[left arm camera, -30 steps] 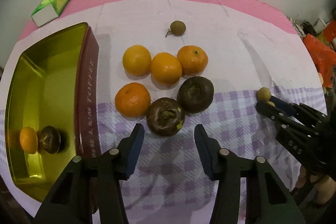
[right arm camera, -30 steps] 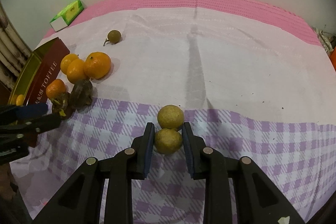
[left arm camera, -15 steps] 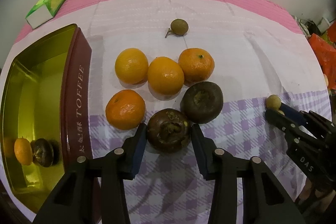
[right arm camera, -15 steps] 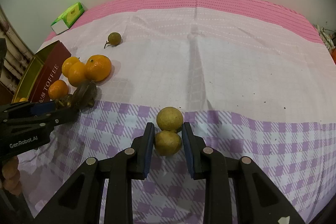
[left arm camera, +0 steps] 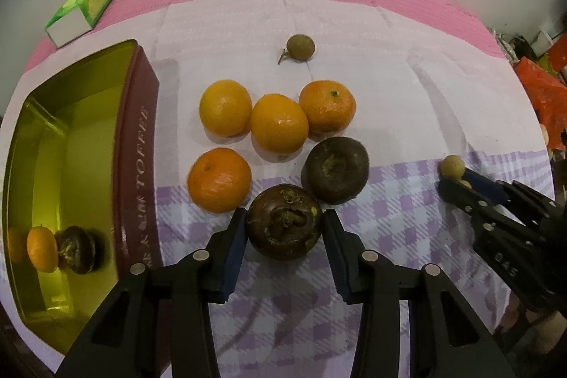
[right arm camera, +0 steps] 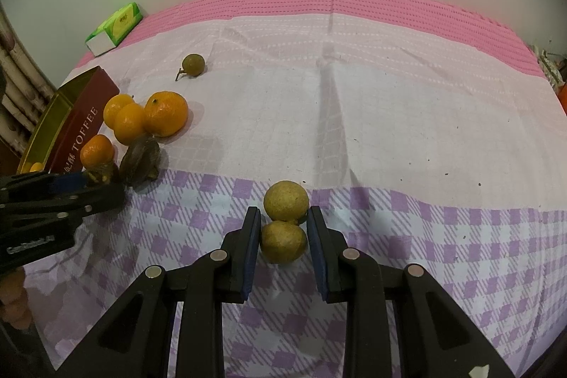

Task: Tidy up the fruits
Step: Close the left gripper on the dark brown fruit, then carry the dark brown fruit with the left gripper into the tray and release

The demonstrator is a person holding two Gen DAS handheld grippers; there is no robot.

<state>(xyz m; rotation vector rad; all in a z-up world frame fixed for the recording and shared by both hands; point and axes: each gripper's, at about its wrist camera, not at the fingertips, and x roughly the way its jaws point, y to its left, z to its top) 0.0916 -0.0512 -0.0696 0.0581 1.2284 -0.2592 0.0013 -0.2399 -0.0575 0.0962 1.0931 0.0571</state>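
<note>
My left gripper [left arm camera: 283, 226] is shut on a dark brown mangosteen [left arm camera: 284, 222] that rests on the checked cloth, a pad against each side. A second mangosteen [left arm camera: 336, 169] lies just behind it, and several oranges [left arm camera: 279, 123] are grouped beyond. The open gold tin [left arm camera: 138, 144] at the left holds an orange [left arm camera: 41, 248] and a mangosteen [left arm camera: 76, 249]. My right gripper [right arm camera: 283, 215] is shut on a small yellow-green fruit [right arm camera: 283, 241] on the cloth. Another yellow-green fruit [right arm camera: 286, 200] touches its far side.
A small brown-green fruit with a stem [left arm camera: 300, 46] lies alone further back. A green tissue pack [left arm camera: 83, 10] sits at the back left by the wall. Red and orange bags [left arm camera: 542, 94] crowd the right edge. A hand [right arm camera: 14, 303] shows at the lower left.
My left gripper moved forward over the near mangosteen and its jaws narrowed onto it. The right gripper kept still with the yellow-green fruit between its pads.
</note>
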